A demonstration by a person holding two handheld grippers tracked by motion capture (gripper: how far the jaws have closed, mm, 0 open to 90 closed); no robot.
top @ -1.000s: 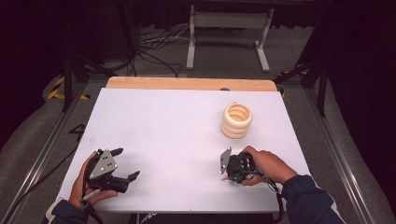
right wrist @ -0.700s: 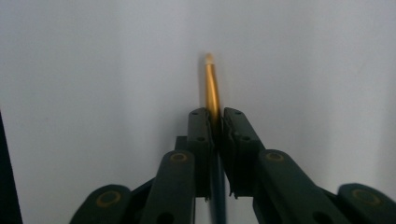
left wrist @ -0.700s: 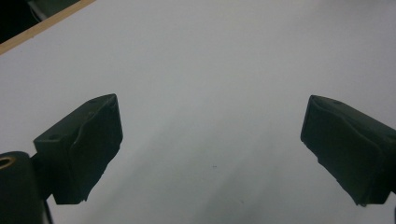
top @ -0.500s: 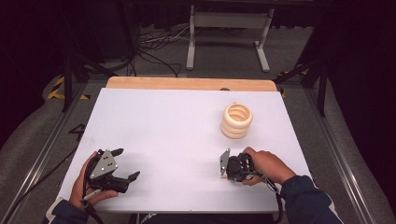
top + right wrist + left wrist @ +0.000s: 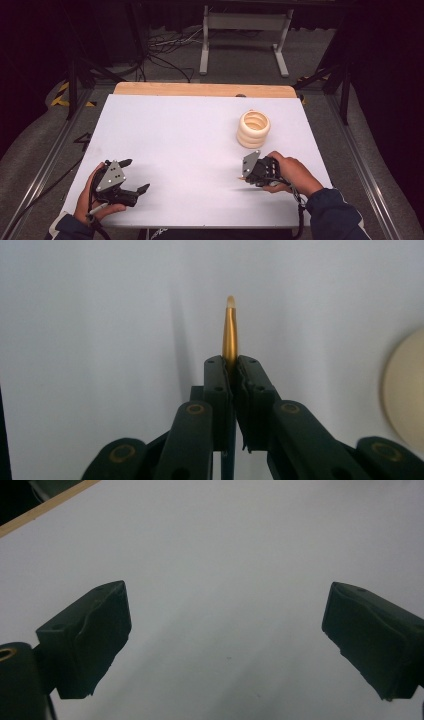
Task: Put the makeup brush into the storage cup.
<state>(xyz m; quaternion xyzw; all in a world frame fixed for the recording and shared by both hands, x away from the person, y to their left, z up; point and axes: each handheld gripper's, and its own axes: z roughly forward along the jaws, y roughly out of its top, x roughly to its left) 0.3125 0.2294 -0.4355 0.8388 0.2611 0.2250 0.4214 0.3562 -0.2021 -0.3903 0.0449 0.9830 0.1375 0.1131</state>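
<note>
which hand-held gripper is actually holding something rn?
The right hand-held gripper: its jaws are shut on a thin gold pointed piece that sticks out past them. The left hand-held gripper is wide open over bare white table.

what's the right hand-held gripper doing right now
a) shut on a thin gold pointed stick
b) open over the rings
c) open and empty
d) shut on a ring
a: in the right gripper view the right hand-held gripper has its jaws closed on a thin gold stick, apart from the rings.

Black grippers, grey three-cornered plates, dark blue sleeves
</note>
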